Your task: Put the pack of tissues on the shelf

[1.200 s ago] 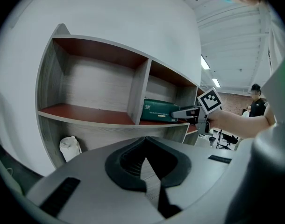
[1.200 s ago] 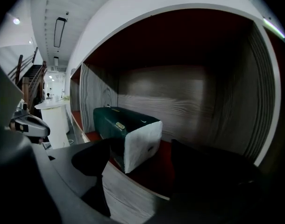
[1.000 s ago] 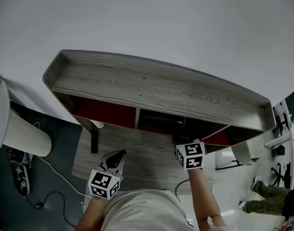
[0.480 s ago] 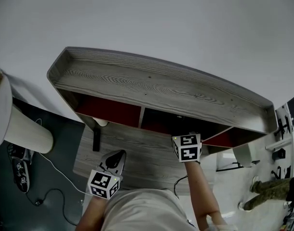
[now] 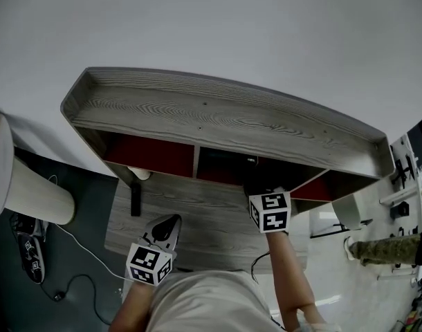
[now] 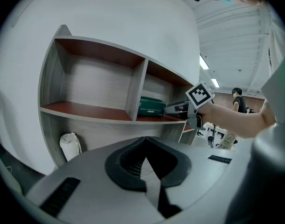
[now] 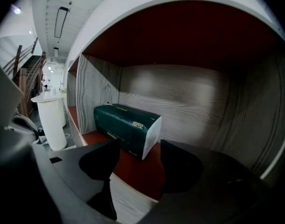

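The dark green pack of tissues (image 7: 126, 127) lies on the red floor of the grey wooden shelf's (image 5: 218, 120) middle compartment, close to the divider. My right gripper (image 7: 135, 160) reaches into that compartment. Its jaws are opening and stand either side of the pack's near white end without pressing on it. In the left gripper view the pack (image 6: 152, 107) shows beside the divider with the right gripper (image 6: 177, 108) at it. My left gripper (image 6: 145, 146) hangs low in front of the shelf, shut and empty. In the head view the shelf top hides the pack.
A white round pedestal (image 5: 31, 192) stands left of the shelf, with a cable (image 5: 79, 254) on the dark floor near it. A white roll (image 6: 70, 146) sits under the shelf's left end. The left compartment (image 6: 91, 90) holds nothing. A person (image 5: 384, 249) is at far right.
The right gripper's marker cube has moved a little closer to the shelf's front edge. The left gripper has stayed where it was.
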A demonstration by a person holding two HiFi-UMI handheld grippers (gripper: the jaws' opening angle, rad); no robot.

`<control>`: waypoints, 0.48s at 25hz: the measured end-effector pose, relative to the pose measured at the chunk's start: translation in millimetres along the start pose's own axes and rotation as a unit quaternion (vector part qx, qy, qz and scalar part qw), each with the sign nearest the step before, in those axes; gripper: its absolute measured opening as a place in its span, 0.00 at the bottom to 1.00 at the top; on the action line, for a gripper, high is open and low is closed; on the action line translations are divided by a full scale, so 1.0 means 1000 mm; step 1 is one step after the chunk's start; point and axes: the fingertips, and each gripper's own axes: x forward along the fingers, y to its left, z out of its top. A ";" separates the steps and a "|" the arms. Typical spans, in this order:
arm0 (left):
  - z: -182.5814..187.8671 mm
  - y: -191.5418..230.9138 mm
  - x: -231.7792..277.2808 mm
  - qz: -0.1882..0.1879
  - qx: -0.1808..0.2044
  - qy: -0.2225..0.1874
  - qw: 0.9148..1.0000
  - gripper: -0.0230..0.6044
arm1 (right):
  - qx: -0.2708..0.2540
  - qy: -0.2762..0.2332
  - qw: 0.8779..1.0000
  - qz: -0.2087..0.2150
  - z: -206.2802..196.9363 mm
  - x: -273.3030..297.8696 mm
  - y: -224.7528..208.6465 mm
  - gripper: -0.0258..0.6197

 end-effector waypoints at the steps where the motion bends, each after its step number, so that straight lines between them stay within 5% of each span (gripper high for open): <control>1: -0.001 -0.003 0.001 -0.004 0.002 0.001 1.000 0.06 | 0.005 -0.005 1.000 -0.002 -0.002 -0.006 -0.001 0.50; 12: -0.002 -0.048 0.028 -0.071 0.027 0.018 0.997 0.06 | 0.089 -0.062 0.993 -0.035 -0.042 -0.099 -0.019 0.08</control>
